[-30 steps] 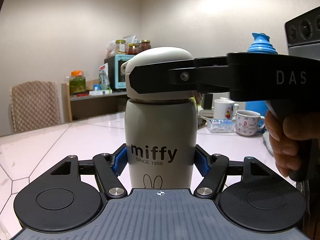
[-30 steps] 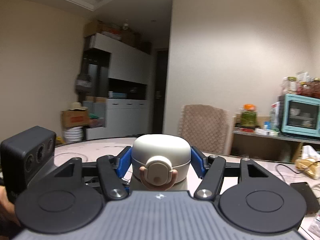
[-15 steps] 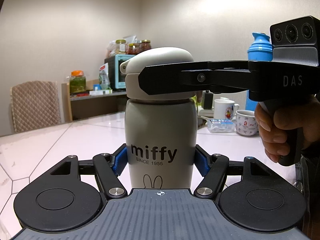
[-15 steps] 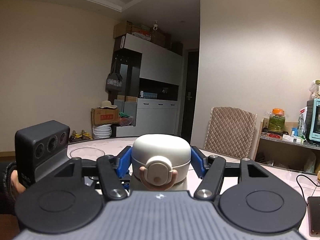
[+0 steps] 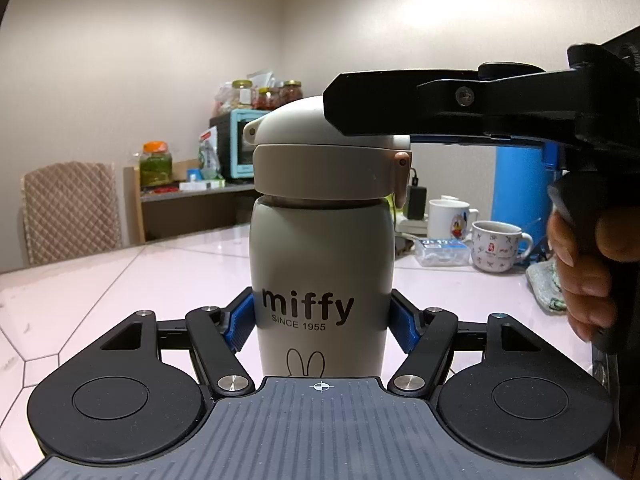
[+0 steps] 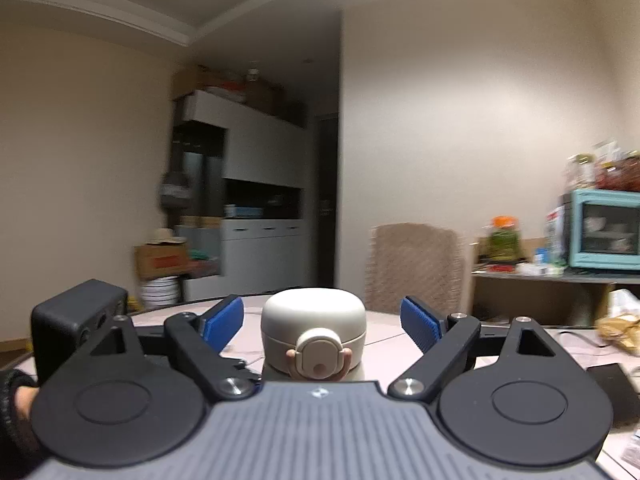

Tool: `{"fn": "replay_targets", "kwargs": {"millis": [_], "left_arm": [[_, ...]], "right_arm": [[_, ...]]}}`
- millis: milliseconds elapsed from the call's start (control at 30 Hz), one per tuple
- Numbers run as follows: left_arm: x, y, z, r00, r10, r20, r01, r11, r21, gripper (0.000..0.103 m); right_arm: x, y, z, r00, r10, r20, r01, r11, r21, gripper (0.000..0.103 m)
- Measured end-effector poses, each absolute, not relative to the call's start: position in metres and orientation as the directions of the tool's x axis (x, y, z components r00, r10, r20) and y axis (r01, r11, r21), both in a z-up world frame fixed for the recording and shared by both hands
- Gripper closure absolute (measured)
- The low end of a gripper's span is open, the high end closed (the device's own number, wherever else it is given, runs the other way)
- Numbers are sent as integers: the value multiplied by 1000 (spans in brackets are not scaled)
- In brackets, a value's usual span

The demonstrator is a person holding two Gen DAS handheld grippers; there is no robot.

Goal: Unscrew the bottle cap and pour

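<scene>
bottle [image 5: 322, 280] standing upright, clamped low by left gripper [image 5: 322, 320]. cap [image 6: 314, 324] sitting between right gripper [image 6: 322, 320] jaws, opening, pads clear either side.

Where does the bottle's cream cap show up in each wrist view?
Left wrist: cap at centre, on the bottle, partly behind the right gripper's finger.
Right wrist: cap low centre, between the opening blue pads, untouched.
Shared landmark: teal oven.
</scene>
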State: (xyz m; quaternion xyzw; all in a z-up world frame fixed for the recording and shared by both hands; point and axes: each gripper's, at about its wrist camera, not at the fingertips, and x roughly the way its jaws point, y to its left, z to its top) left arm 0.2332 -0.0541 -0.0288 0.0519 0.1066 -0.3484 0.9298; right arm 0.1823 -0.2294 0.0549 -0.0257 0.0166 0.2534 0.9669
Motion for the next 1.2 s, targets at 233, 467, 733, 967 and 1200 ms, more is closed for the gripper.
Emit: {"fn": "replay_targets", "kwargs": {"millis": [233,467,733,967,1200], "left_arm": [[234,-53,-29,734,-637,-236,660,751,22,31],[238,-50,-27,733,-638,-237,661,750,22,31],[240,-51,-28,733,-637,-237,660,751,23,31],[243,-51,-29,733,-637,-239,661,750,24,31],[244,-53,-30,732,-637,-241,661,749,27,31]], "right_arm": [[180,-198,48,936,349,-42,-351,931,-96,14],[187,-185,39,948,313,-52,-317,944,-93,21],[186,-182,37,952,300,-55,-304,949,-87,26],[185,-180,38,948,311,-65,-316,944,-93,38],[190,-198,39,905,419,-76,-424,902,-83,38]]}}
